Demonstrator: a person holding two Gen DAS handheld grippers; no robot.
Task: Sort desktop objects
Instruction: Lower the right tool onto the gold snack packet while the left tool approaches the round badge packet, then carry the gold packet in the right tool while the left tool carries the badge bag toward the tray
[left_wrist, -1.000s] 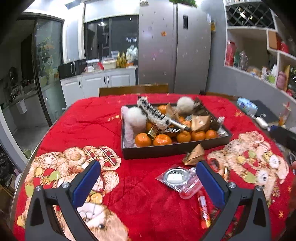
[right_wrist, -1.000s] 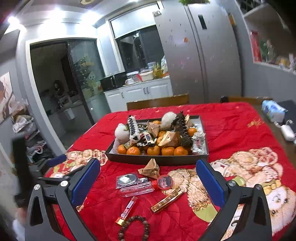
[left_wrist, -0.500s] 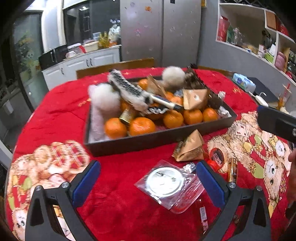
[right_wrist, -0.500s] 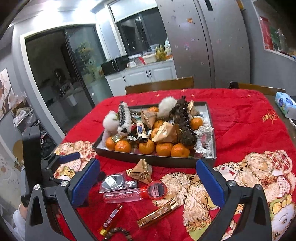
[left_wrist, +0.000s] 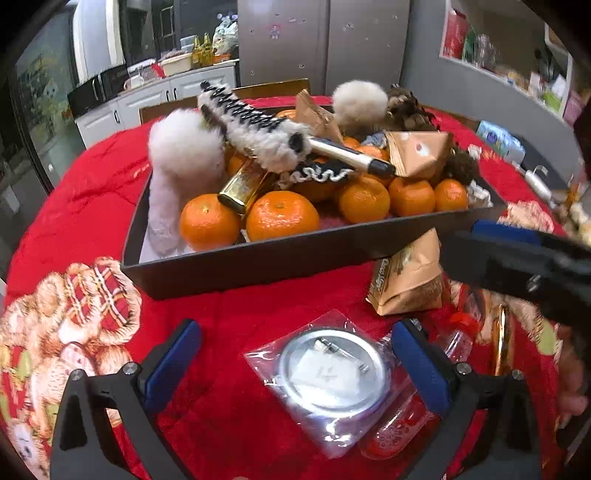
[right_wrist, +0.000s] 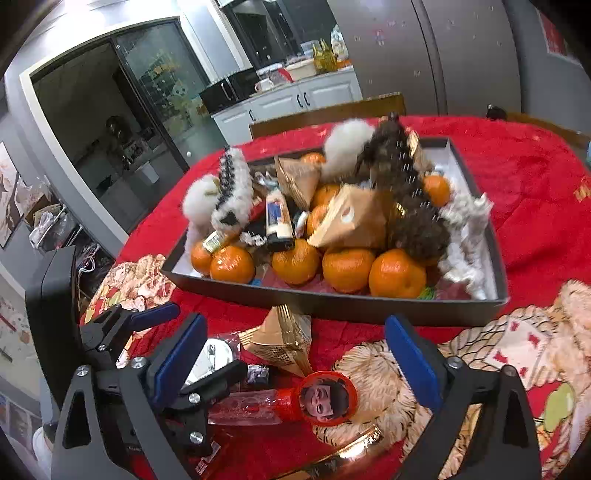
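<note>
Below and between the blue pads of the left gripper (left_wrist: 297, 363): a round metal badge in a clear plastic sleeve (left_wrist: 334, 373), flat on the red cloth (left_wrist: 236, 332), untouched by either pad. Jaws spread wide, nothing held. Just beyond the right pad, a brown paper snack packet (left_wrist: 408, 275) leaning against the dark tray (left_wrist: 258, 260). Farther ahead, inside that tray, mandarins (left_wrist: 282, 219), fluffy white pompoms (left_wrist: 184, 147), a gold tube (left_wrist: 243, 188).

Over at the right gripper (right_wrist: 297, 360): jaws still broad but closing, empty, pads clear of everything. Directly between the fingers, a clear bottle with a red cap bearing a printed face (right_wrist: 327, 397), lying on its side on the cloth. Just ahead of it, a gold pyramid-shaped packet (right_wrist: 284, 339). Beside the left pad, the other gripper's black frame overlapping the view. Near the lower edge, a gold bar (right_wrist: 347, 448).
</note>
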